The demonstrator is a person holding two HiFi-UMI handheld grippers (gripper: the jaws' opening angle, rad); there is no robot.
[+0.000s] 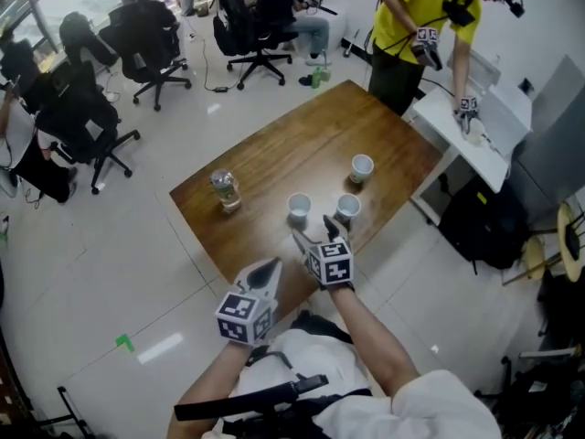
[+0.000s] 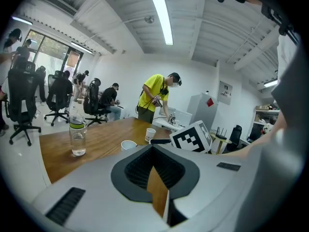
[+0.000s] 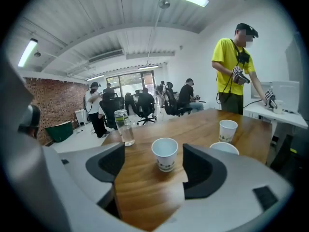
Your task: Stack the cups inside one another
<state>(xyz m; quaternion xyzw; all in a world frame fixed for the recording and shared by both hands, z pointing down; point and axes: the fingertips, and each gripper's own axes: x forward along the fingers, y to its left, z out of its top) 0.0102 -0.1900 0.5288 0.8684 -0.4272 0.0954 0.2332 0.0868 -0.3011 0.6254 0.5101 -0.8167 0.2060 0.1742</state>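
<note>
Three white paper cups stand apart and upright on the wooden table (image 1: 274,167): a near-left cup (image 1: 299,208), a near-right cup (image 1: 347,208) and a far cup (image 1: 362,167). My right gripper (image 1: 313,230) hovers over the table's near edge, just short of the two near cups, its jaws open and empty. In the right gripper view the near-left cup (image 3: 164,153) sits ahead between the spread jaws, untouched. The near-right cup (image 3: 224,149) is half hidden behind the right jaw. My left gripper (image 1: 268,271) hangs lower left, off the table edge, shut on nothing.
A clear water bottle (image 1: 225,190) stands on the table's left part. A person in a yellow shirt (image 1: 420,16) works at a white side desk (image 1: 462,140) beyond the far right corner. Office chairs (image 1: 151,58) and seated people fill the back left.
</note>
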